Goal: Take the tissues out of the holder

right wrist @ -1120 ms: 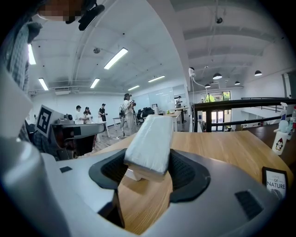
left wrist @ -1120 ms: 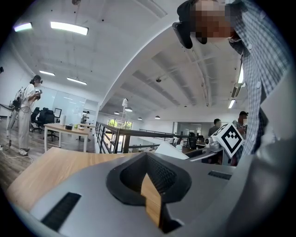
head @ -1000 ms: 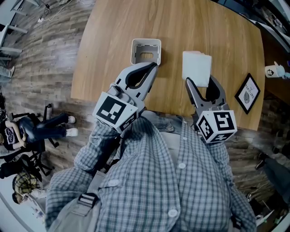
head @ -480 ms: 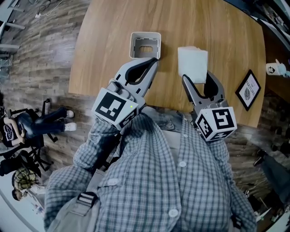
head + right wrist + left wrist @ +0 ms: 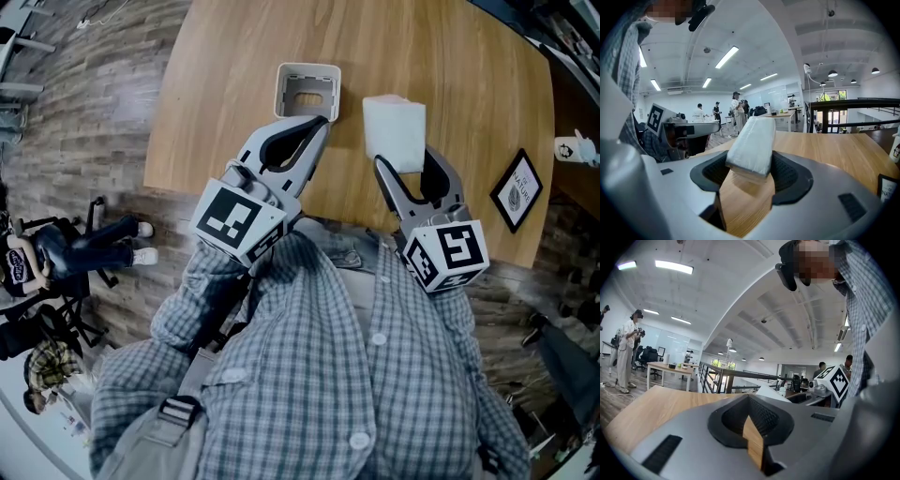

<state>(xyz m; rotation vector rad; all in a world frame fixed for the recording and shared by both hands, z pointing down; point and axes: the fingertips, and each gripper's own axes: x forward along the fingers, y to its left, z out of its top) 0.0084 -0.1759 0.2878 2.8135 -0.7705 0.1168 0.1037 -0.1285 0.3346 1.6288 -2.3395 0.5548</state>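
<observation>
The wooden table (image 5: pixel 234 94) fills the upper part of the head view, with plank flooring around it and an office chair (image 5: pixel 56 262) standing on the floor well off to the left. The person's checked shirt (image 5: pixel 319 375) takes up the foreground. The left gripper (image 5: pixel 317 124) reaches in over the near table edge; its jaws meet at the tips with only a thin wedge of tabletop showing behind them, and nothing is between them. Its tip lies just short of the near wall of the holder (image 5: pixel 307 86), which stands on the table with its hollow bare. The right gripper (image 5: pixel 406 167) is beside it, jaws part-way spread and pressed onto the near end of the tissues (image 5: pixel 394 131), a white stack that juts forward over the wood and throws a shadow under it. The stack is to the right of the holder and apart from it. A small framed sign (image 5: pixel 517 193) lies near the table's right edge. A little white bottle (image 5: pixel 566 148) is beyond it.
</observation>
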